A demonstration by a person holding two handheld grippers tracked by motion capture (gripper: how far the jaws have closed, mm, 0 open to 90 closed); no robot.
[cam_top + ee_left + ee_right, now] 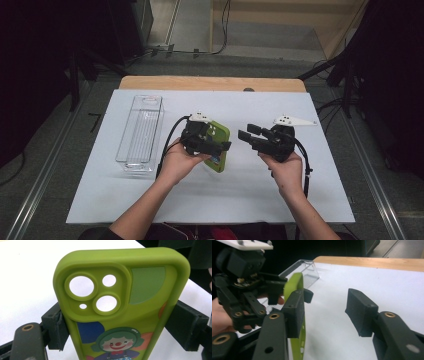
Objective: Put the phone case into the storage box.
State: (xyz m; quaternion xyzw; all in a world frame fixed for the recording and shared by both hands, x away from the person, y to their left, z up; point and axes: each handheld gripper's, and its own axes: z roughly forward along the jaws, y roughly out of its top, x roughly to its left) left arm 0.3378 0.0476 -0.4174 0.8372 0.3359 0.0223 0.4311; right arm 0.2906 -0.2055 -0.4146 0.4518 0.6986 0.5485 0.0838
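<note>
– From the high view, what did you have?

– I saw the left gripper (212, 148) clamped on a green phone case (220, 141) just above the white table (200, 195), right of a clear plastic box (141, 132). The right gripper (248, 134) sat apart from it, jaws spread, holding nothing.

– And the left gripper view?

– The phone case (140, 310) stood upright between my two jaws, pinched at both long edges, camera holes at the top, a clown picture below.

– The right gripper view?

– My jaws were wide apart over the table (367, 282). Beyond the left one I saw the phone case (294, 285) edge-on in the left gripper (274, 290), the box (308, 271) behind it
</note>
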